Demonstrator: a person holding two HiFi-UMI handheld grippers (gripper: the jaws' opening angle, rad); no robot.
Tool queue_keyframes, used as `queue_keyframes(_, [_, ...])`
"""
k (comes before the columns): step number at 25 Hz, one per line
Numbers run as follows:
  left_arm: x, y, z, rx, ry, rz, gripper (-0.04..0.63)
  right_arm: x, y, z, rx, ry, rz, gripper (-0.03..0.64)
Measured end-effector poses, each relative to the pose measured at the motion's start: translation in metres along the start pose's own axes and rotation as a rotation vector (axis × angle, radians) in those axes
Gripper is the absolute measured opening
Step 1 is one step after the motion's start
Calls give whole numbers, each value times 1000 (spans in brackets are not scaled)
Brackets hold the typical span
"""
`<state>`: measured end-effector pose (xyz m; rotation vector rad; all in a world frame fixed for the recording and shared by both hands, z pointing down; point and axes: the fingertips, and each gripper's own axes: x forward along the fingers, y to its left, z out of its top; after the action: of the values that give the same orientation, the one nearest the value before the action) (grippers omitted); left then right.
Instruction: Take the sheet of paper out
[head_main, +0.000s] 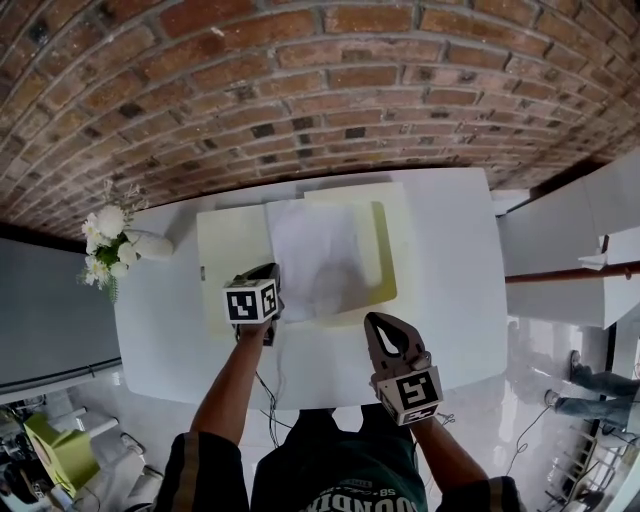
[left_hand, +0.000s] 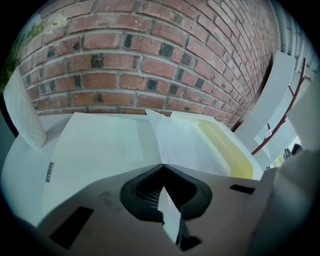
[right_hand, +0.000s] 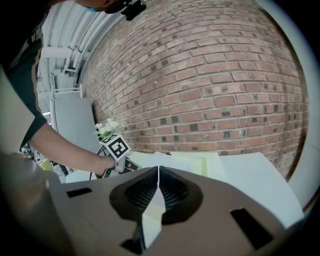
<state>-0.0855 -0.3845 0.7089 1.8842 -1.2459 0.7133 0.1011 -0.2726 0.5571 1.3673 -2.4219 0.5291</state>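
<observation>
Two grippers: the left gripper (head_main: 268, 280) pinched the near-left corner of the sheet of paper (head_main: 320, 250) atop the yellow folder (head_main: 386, 255); the right gripper (head_main: 374, 320) hovered near right, jaws pressed together, empty. A slow, flat pull looked safest.

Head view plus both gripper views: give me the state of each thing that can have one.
folder, open, lying flat on the table.
sheet of paper, lying across the open folder, pinched at its near left edge.
left gripper, fingers shut on the sheet of paper.
right gripper, fingers shut, nothing between them, held over the table's near side.
</observation>
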Motion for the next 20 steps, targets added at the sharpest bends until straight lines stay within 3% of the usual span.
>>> queue_keyframes(20, [-85,16,17,63,-174,23,9,-14,41,19,-41,-56,0,71])
